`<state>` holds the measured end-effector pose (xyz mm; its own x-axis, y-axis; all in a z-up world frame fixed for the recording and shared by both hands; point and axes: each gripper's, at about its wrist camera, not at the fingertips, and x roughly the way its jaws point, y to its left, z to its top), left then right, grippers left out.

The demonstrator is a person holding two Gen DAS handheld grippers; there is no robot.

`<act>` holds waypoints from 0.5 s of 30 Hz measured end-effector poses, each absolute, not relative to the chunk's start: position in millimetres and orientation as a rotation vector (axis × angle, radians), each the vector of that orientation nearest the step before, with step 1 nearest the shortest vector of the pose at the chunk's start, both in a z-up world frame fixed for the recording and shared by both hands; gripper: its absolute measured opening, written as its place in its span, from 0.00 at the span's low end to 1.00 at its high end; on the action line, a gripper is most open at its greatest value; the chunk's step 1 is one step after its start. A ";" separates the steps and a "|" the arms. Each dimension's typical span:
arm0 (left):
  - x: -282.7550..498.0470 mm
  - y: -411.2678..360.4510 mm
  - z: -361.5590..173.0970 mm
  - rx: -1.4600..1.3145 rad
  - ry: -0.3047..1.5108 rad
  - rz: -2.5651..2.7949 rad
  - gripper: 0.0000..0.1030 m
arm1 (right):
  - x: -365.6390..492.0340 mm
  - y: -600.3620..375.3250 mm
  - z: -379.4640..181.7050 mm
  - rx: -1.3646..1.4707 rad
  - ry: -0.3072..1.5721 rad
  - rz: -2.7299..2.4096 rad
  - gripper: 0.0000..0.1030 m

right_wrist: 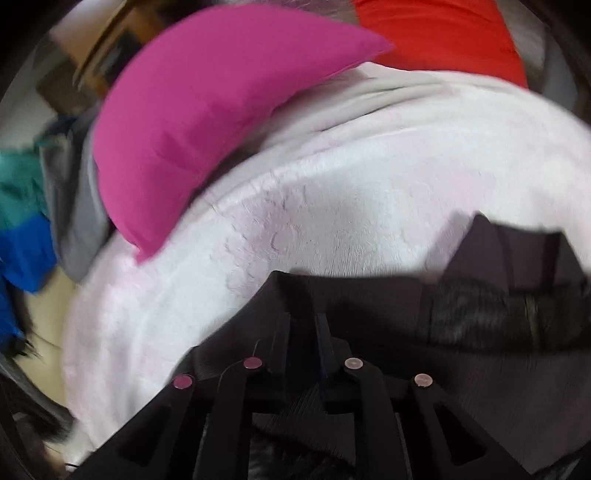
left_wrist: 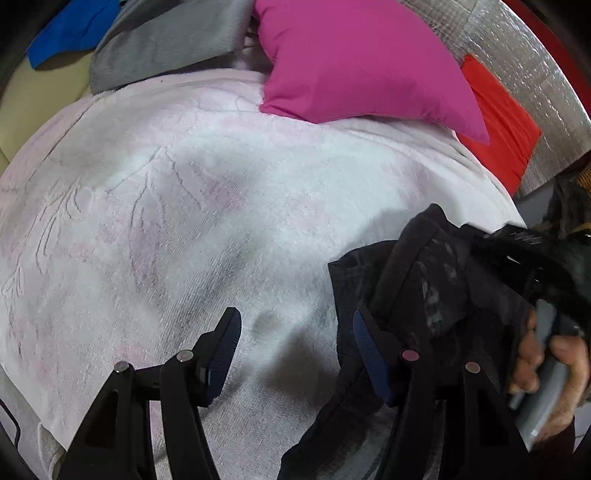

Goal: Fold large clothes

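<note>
A dark, near-black garment (left_wrist: 424,280) hangs bunched at the right of the left wrist view, above a white and pale pink blanket (left_wrist: 207,206). My left gripper (left_wrist: 295,332) is open and empty, with the garment draped against its right finger (left_wrist: 365,347). The right gripper, held by a hand (left_wrist: 546,365), shows at the right edge. In the right wrist view my right gripper (right_wrist: 306,317) is shut on the dark garment (right_wrist: 461,306), which spreads to the right over the blanket (right_wrist: 332,206).
A magenta cushion (left_wrist: 354,59) and a red cushion (left_wrist: 506,125) lie at the far side of the blanket. A grey cloth (left_wrist: 166,44) and a blue cloth (left_wrist: 70,33) lie at the far left. Silver foil sheeting (left_wrist: 532,74) stands behind.
</note>
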<state>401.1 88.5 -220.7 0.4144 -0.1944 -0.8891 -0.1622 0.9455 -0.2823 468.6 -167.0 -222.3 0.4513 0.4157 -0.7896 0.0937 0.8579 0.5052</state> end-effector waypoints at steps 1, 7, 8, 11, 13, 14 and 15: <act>400.2 86.3 -218.9 -0.333 1.143 -0.018 0.62 | 463.1 -173.1 -217.5 0.572 1.087 0.228 0.52; 389.9 77.3 -194.8 -0.281 1.029 -0.031 0.62 | 387.5 -215.7 -156.0 0.547 0.897 0.254 0.76; 386.9 74.0 -189.2 -0.264 0.999 -0.036 0.62 | 373.8 -222.4 -152.9 0.543 0.882 0.251 0.76; 372.1 56.8 -171.5 -0.191 0.899 -0.057 0.66 | 320.5 -247.4 -148.7 0.525 0.837 0.203 0.76; 362.4 41.3 -166.5 -0.144 0.866 -0.100 0.72 | 284.9 -264.2 -152.6 0.511 0.811 0.152 0.76; 357.8 32.7 -165.4 -0.118 0.859 -0.123 0.72 | 265.4 -274.7 -156.8 0.511 0.799 0.116 0.76; 348.6 19.5 -165.2 -0.078 0.856 -0.159 0.73 | 247.4 -285.5 -161.5 0.510 0.794 0.073 0.72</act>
<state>348.6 19.5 -165.2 0.6446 -0.1707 -0.7453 0.1080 0.9853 -0.1322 247.4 -285.5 -161.5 0.7054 0.2499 -0.6634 0.1254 0.8771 0.4637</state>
